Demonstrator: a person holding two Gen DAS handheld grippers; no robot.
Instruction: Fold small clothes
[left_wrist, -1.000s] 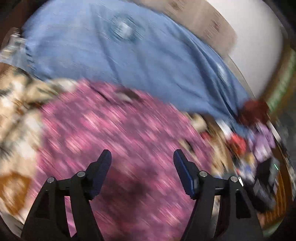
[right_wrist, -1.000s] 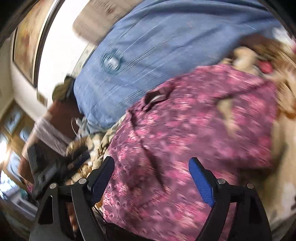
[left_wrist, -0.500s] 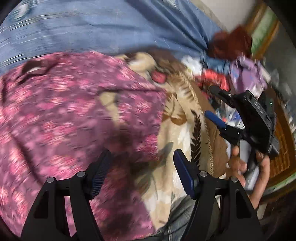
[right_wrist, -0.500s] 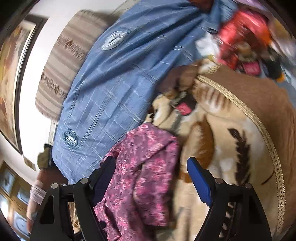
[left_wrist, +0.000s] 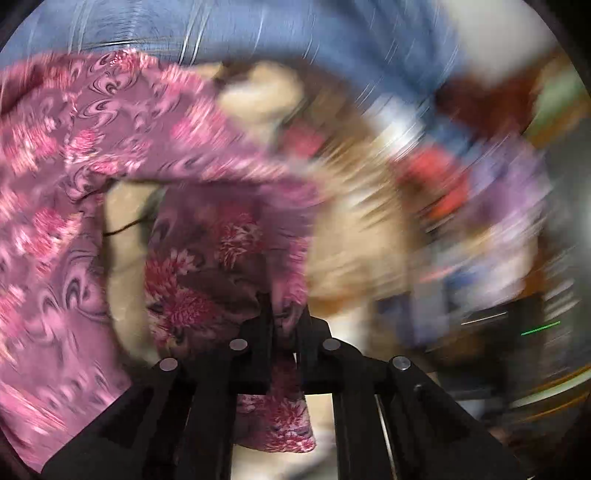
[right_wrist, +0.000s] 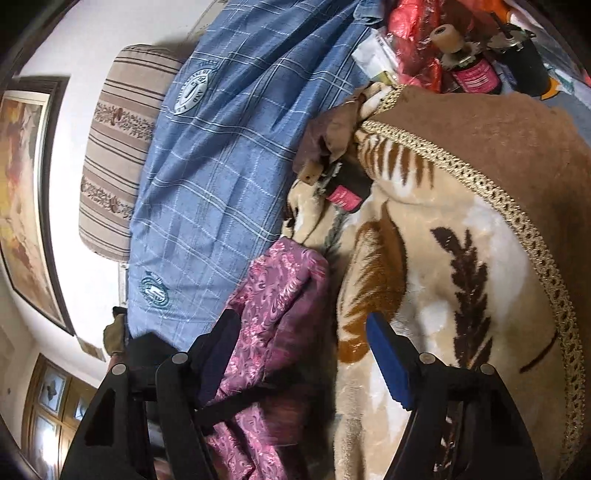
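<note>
Gripping: the left gripper (left_wrist: 282, 325) is clamped tight on a fold of the pink floral garment (left_wrist: 207, 258), cloth pinched between its jaws and a loose tail hanging below them.
Closing in: the right gripper (right_wrist: 299, 354) stands wide, its jaws having just narrowed; the same garment (right_wrist: 273, 325) bunches against the inner face of the left-hand finger (right_wrist: 218, 354), the blue pad (right_wrist: 388, 358) clear of it, nothing pressed.
Garment: crumpled on the beige and brown leaf-print blanket (right_wrist: 443, 258), touching the blue checked sheet (right_wrist: 236, 140) at its far end.
Handling: probably thin, light, limp and a little slick (it drapes and creases freely), so it should slump unless both ends are held; a second hold at a free corner or hem looks best.
Beyond: a striped pillow (right_wrist: 114, 147) against the wall, bottles and a red bag (right_wrist: 413, 40) farther off.
Left view: heavily blurred.
</note>
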